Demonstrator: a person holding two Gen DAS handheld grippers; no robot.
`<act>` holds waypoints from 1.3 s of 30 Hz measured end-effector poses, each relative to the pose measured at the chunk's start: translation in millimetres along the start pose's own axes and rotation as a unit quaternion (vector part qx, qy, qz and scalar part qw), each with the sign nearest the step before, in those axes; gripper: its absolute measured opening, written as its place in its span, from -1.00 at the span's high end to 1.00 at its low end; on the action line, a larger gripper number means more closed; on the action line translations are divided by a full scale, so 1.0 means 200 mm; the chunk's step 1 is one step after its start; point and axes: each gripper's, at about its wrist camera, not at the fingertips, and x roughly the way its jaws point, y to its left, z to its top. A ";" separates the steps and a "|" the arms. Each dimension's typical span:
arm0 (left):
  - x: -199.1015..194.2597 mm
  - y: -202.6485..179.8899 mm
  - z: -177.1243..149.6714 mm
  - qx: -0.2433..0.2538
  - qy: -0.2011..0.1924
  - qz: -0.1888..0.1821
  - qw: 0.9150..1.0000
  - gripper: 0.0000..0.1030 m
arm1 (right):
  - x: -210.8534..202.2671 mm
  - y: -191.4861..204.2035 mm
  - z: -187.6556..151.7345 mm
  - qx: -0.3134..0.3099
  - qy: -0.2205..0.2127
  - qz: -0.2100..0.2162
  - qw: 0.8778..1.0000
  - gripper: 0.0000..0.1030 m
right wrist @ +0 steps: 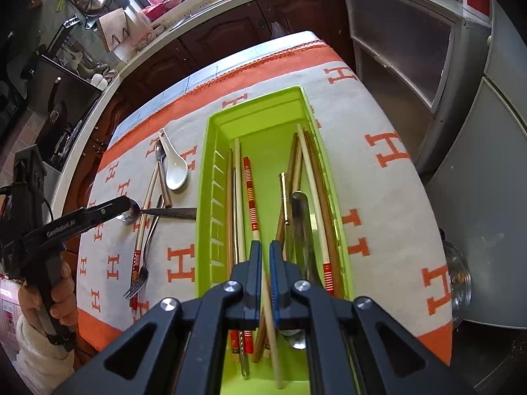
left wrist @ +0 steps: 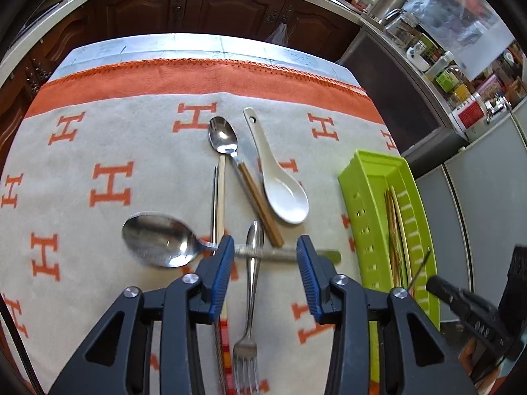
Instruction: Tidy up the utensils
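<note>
The left gripper (left wrist: 265, 250) hovered at lower centre of its view, jaws spread over the flat handle of a large steel spoon (left wrist: 158, 240) lying across a steel fork (left wrist: 252, 283) on the cloth-covered desk (left wrist: 98, 138). The right gripper (right wrist: 265, 256), jaws pinching a pale wooden chopstick (right wrist: 266, 296), hung over the lime-green plastic tray (right wrist: 207, 164) at frame centre. The spoon looked stiff, light and slippery; its narrow handle seemed the best hold. A white ceramic spoon (left wrist: 283, 191), probably fragile, lay above.
</note>
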 end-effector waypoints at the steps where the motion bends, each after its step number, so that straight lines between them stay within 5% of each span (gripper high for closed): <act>1: 0.02 0.00 0.03 -0.006 0.003 -0.001 1.000 0.38 | -0.01 0.00 0.00 0.001 -0.005 0.002 1.000 0.91; 8: 0.19 0.05 0.17 -0.049 0.014 0.014 0.999 0.68 | -0.06 -0.01 0.03 0.002 -0.036 0.022 0.999 0.91; 17: 0.29 0.11 0.23 -0.087 0.017 0.019 0.996 0.80 | -0.04 -0.01 0.05 0.005 -0.038 0.040 0.998 0.91; 30: 0.34 0.00 0.22 -0.042 -0.005 0.080 0.996 0.83 | -0.01 -0.01 0.04 0.010 -0.029 0.045 0.999 0.91; 39: 0.20 -0.06 0.19 -0.016 -0.035 0.107 0.994 0.91 | -0.02 -0.01 0.03 0.010 -0.032 0.042 0.999 0.91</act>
